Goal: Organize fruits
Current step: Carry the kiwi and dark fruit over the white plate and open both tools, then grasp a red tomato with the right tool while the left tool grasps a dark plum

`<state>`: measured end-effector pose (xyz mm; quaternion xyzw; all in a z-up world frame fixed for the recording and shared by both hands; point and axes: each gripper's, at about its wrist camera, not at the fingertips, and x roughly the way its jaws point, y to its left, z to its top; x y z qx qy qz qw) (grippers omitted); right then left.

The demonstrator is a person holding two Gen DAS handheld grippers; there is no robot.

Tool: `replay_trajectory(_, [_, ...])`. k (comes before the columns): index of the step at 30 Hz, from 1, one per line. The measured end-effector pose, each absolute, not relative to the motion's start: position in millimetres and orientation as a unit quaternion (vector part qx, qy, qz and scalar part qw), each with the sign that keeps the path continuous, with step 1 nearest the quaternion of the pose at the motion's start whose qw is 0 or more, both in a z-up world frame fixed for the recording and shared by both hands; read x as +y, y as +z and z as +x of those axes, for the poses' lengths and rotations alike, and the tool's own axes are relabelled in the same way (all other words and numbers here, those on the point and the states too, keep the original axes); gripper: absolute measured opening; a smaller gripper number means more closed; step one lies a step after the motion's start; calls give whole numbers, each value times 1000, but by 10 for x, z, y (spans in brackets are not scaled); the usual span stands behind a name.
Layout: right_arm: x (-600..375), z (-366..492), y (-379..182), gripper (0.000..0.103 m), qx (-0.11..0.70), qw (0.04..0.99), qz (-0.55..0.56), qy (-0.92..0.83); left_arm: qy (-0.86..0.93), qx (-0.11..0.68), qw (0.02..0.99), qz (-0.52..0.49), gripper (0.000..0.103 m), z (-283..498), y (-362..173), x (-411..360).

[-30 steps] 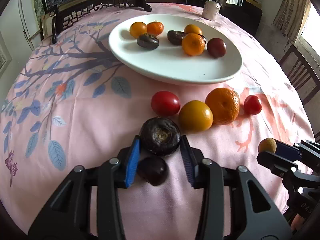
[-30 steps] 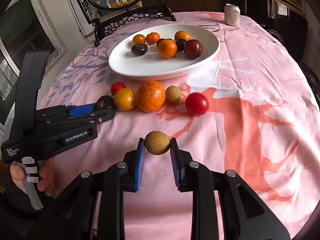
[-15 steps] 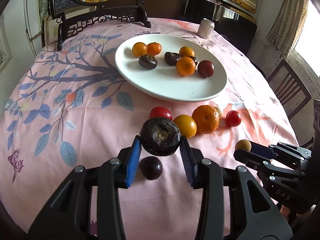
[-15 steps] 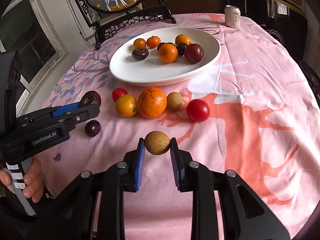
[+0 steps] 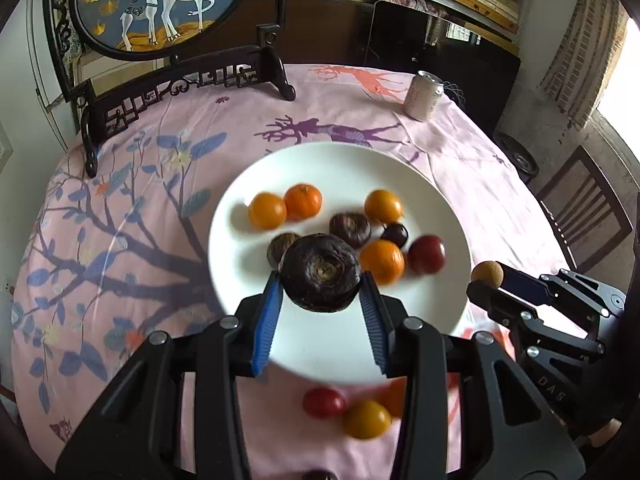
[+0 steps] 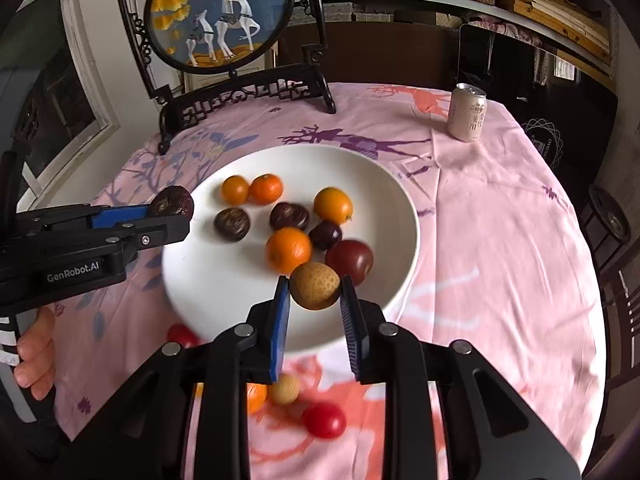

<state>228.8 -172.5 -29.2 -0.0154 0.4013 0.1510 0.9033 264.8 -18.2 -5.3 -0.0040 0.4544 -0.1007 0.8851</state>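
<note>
My left gripper (image 5: 320, 280) is shut on a dark wrinkled passion fruit (image 5: 320, 278) and holds it above the near part of the white plate (image 5: 248, 192). My right gripper (image 6: 314, 286) is shut on a small tan longan (image 6: 315, 285), also over the plate's (image 6: 380, 184) near edge. The plate carries several orange, dark and red fruits (image 6: 289, 249). On the pink cloth below lie a red tomato (image 6: 324, 420), a tan longan (image 6: 285, 388) and an orange fruit (image 5: 366, 419). From the right wrist view the left gripper (image 6: 176, 210) shows at the left with its fruit.
A drink can (image 6: 467, 112) stands at the far right of the table. A dark carved stand with a round deer picture (image 5: 160, 0) sits at the table's far edge. A chair (image 5: 584, 208) is at the right. A person's hand (image 6: 34, 356) holds the left gripper's handle.
Both grippers have risen and moved forward from above the loose fruits to over the plate, each still carrying its fruit. The loose fruits on the cloth now lie beneath the fingers.
</note>
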Motion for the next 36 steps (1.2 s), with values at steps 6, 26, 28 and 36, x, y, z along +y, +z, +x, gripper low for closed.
replay_trajectory(6, [-1741, 3022, -525, 26, 428, 895, -14, 124, -82, 484, 871, 8, 40, 3378, -256, -422])
replay_trajectory(26, [-1921, 2359, -240, 56, 422, 898, -17, 128, -84, 443, 892, -9, 67, 2857, 86, -197])
replay_trajectory(28, [-1957, 2032, -195, 56, 408, 904, -10, 128, -85, 432, 898, -14, 70, 2460, 97, -92])
replay_trajectory(36, [-2001, 1316, -306, 57, 400, 910, 16, 111, -43, 411, 910, -41, 75, 1393, -118, 302])
